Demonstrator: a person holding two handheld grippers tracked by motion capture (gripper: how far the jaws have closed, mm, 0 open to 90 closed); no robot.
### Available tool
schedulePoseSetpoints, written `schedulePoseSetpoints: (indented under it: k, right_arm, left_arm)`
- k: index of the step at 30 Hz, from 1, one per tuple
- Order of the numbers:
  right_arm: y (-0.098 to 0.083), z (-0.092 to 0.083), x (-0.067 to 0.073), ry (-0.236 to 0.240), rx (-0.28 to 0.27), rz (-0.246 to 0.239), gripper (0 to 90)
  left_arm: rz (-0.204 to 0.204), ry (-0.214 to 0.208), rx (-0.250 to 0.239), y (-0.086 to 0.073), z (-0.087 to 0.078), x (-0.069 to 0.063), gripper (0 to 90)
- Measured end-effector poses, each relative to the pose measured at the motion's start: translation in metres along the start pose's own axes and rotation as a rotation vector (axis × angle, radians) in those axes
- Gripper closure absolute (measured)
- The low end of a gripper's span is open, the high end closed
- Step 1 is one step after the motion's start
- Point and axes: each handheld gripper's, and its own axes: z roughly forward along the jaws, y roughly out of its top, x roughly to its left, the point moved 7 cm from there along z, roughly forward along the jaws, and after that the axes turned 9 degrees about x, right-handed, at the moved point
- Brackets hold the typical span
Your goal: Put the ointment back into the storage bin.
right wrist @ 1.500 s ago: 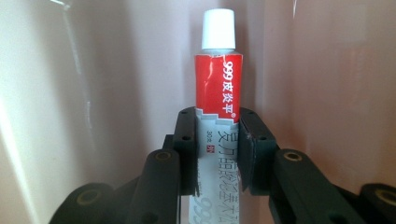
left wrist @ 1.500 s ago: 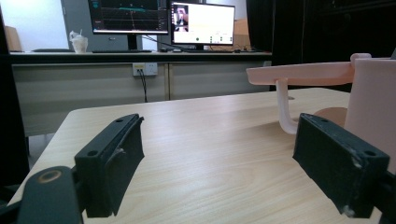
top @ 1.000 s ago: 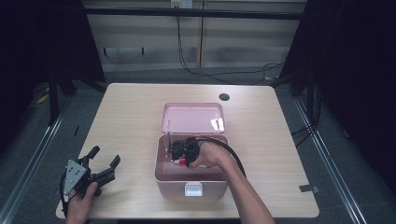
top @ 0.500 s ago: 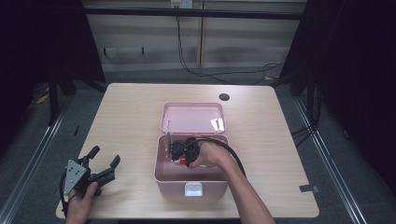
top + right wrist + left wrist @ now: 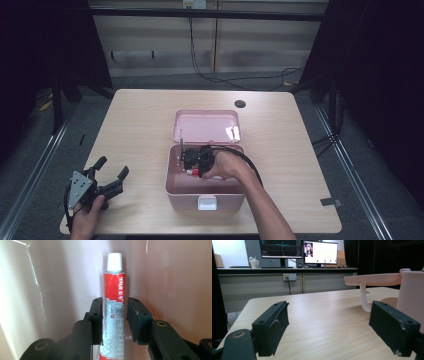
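- Placing stage, by judgement: table (image 5: 140, 125) bearing pink box (image 5: 172, 187), lid back.
- Left gripper (image 5: 111, 175), well left of the box: jaws wide, nothing between.
- Right gripper (image 5: 115, 315), inside the box: jaws have just been opening, tube between, pads apparently slack.
- Ointment tube (image 5: 114, 302), on the box floor; next, lift clear.
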Motion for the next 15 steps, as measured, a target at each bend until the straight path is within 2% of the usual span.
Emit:
schedulePoseSetpoints:
  k: [5,12,15]
  right_arm:
    - [0.001,-0.005,0.002,0.031,-0.019,0.023,59.6]
    - [0.001,-0.01,0.001,0.023,-0.041,0.041,53.3]
    - [0.0,-0.015,0.001,0.023,-0.068,0.049,51.9]
  left_arm:
    - [0.0,0.0,0.0,0.0,0.0,0.0,15.7]
    - [0.0,0.0,0.0,0.0,0.0,0.0,15.7]
    - [0.0,0.0,0.0,0.0,0.0,0.0,15.7]
